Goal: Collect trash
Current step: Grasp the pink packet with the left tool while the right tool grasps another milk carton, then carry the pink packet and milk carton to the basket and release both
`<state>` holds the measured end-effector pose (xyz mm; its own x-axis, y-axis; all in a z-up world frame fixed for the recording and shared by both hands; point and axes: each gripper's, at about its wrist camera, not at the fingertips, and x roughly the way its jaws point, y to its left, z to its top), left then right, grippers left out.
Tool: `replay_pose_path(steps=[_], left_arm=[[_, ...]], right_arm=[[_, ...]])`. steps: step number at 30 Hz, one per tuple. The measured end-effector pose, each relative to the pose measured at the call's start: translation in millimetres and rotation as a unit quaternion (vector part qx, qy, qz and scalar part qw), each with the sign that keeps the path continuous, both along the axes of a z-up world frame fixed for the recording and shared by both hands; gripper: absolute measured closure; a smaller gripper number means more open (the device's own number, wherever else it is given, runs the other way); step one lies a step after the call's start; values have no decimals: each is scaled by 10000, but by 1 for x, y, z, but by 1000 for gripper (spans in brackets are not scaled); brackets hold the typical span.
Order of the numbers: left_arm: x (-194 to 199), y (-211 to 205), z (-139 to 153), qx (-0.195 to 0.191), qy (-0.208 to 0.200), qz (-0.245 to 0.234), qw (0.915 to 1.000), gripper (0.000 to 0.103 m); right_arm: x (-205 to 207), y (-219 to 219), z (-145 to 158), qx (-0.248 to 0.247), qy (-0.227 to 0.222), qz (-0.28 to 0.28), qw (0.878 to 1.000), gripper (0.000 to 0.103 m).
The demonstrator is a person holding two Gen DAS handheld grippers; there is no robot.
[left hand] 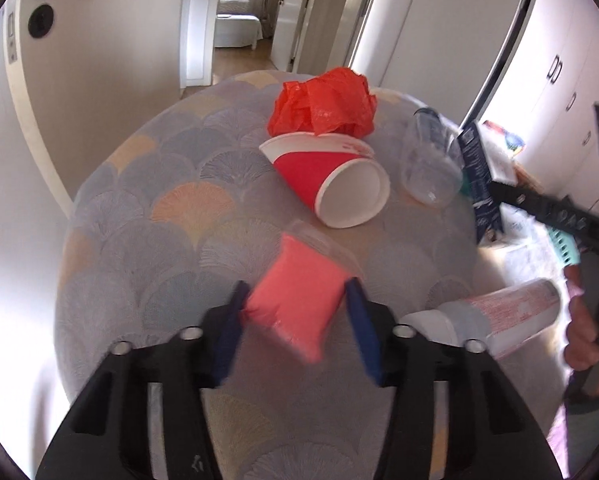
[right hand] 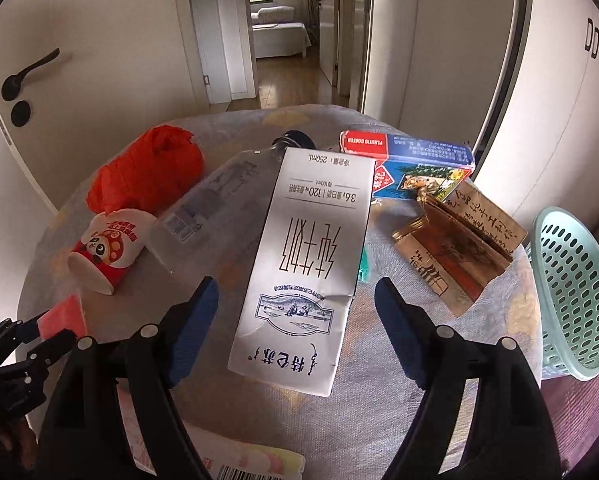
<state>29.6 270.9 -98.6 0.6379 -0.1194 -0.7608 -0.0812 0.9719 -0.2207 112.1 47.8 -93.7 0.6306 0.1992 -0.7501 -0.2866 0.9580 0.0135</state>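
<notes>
Two grippers over round table (right hand: 379, 380), left gripper (left hand: 295, 316) clamped on pink packet (left hand: 295, 300) just above cloth, right gripper (right hand: 295, 320) spread wide w/ milk carton (right hand: 299, 272) between its fingers, green basket (right hand: 575, 292) at table's right edge.

L gripper (left hand: 295, 312): jaws closed onto a pink packet (left hand: 295, 300), pads touching both its sides, packet tilted and blurred. R gripper (right hand: 297, 308): jaws spread wide, hovering over the near end of a white milk carton (right hand: 303, 264), no contact. Person's hand (left hand: 583, 320) grips R tool's handle.
</notes>
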Motion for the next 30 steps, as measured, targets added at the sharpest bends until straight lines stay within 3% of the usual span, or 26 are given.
replay_pose_path(steps=[5, 9, 13, 22, 30], left_arm=[[-5, -2, 10, -114, -250, 29, 9996, 60], [-8, -12, 27, -52, -486, -11, 9988, 60], [-9, -20, 43, -116, -720, -45, 9973, 60], [-2, -56, 80, -276, -1255, -291, 9913, 60], [19, -105, 105, -389, -1573, -659, 9846, 60]], right_arm=[[5, 4, -6, -11, 60, 8, 10000, 27], [6, 4, -9, 6, 124, 97, 9999, 48], [-6, 1, -7, -26, -58, 218, 9997, 53], [-38, -30, 27, 328, -490, 402, 9974, 55], [-56, -78, 63, 523, -939, 81, 9942, 55]])
